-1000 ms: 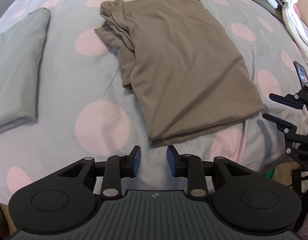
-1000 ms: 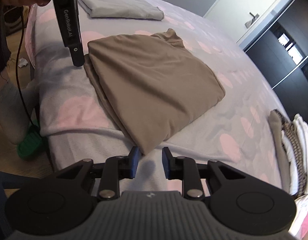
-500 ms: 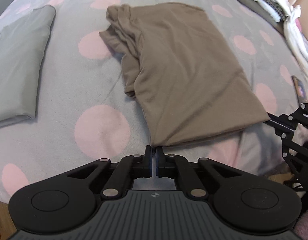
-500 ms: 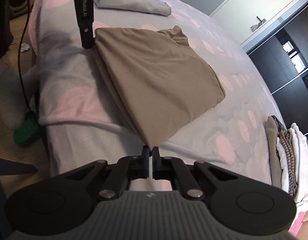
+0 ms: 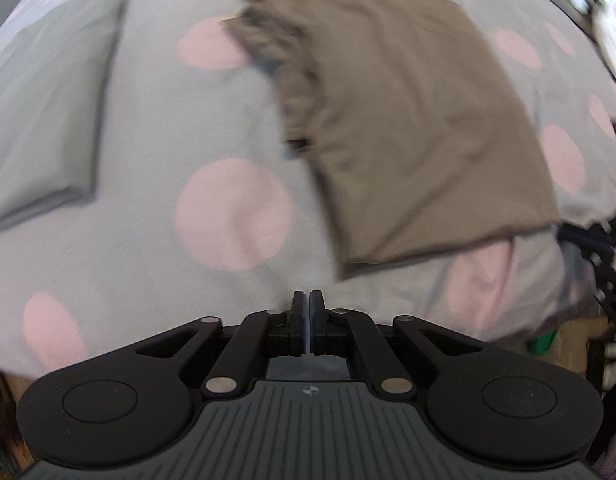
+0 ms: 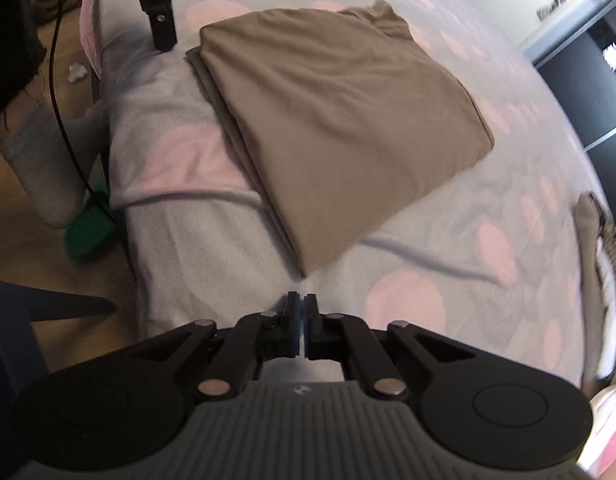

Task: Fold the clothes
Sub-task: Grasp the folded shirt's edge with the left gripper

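On the bed (image 6: 236,248), under a grey cover (image 5: 148,128) dotted with pink, the brown shirt (image 5: 408,120) lies folded flat near the edge. Off to its left in the left wrist view sits a folded grey cloth (image 5: 44,120). The left gripper (image 5: 307,300) points steeply down at the cover just short of the shirt's near corner; its jaws are pressed together with nothing between them, the cloth's corner lying apart from the tips. That view is blurred. The right gripper (image 6: 301,304) tilts down at the shirt's other near corner, which hangs just at the bed's edge. Its jaws have just been closing and stand almost together, a thin slit left, and no fabric shows between them. In the right wrist view the left gripper shows as a black bar standing just beside the shirt's far corner, with white lettering too cut off to read. A socked foot (image 6: 44,160) stands on the floor by a green object (image 6: 90,232). At far right a stack of clothes (image 6: 604,264) lies on the cover.
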`<state>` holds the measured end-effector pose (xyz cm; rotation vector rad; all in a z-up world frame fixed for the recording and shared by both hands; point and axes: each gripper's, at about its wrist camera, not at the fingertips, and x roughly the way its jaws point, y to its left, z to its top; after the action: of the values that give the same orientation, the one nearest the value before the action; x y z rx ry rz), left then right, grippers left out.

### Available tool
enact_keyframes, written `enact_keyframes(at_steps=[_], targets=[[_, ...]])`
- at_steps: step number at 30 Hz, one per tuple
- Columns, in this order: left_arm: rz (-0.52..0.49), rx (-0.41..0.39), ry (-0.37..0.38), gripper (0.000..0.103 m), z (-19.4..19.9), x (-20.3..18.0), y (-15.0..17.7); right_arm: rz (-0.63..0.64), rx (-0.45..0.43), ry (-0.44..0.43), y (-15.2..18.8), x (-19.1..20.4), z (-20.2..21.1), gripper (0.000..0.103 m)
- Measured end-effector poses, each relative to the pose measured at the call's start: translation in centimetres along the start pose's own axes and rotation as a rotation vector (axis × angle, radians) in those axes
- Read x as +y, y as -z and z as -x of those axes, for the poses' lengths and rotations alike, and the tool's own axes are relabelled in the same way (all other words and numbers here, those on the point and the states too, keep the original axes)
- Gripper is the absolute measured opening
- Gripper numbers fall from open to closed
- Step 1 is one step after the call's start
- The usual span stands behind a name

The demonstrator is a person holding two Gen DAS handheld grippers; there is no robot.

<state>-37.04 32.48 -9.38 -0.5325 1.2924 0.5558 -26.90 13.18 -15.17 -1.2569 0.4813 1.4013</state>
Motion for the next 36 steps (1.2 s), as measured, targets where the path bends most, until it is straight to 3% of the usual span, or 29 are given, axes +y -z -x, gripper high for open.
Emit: enact_keyframes(at_steps=[4, 7, 11, 17, 21, 27, 36], targets=[[0.089, -0.077, 0.017, 0.003, 1.9, 1.9, -0.4, -0.100, -0.029, -0.028, -0.4, -2.5, 1.0, 0.010], [0.129, -0.163, 0.032, 0.025, 3.5, 2.7, -1.1, -0.197, -0.079, -0.055, -1.1, -4.9, 2.2, 0.031], [0.146, -0.284, 0.068, 0.045, 4.8, 2.6, -3.3, -0.319, -0.140, -0.064, -2.0, -7.7, 3.1, 0.041], [0.147, -0.362, 0.094, 0.049, 3.7, 1.4, -6.8, -0.548, -0.210, -0.094, -2.5, -11.8, 1.5, 0.062], [0.223, -0.381, 0.089, 0.049, 2.0, 1.7, -8.1, -0.644, -0.262, -0.085, -2.6, -13.6, 0.1, 0.076], [0.288, -0.399, 0.064, 0.050, -0.2, 2.4, -9.6, -0.807, -0.250, -0.056, -2.6, -16.6, -2.5, 0.076], [0.382, -0.364, 0.073, 0.057, -3.2, 3.9, -11.8, -0.981, -0.184, -0.223, -3.8, -19.6, -7.2, 0.076]])
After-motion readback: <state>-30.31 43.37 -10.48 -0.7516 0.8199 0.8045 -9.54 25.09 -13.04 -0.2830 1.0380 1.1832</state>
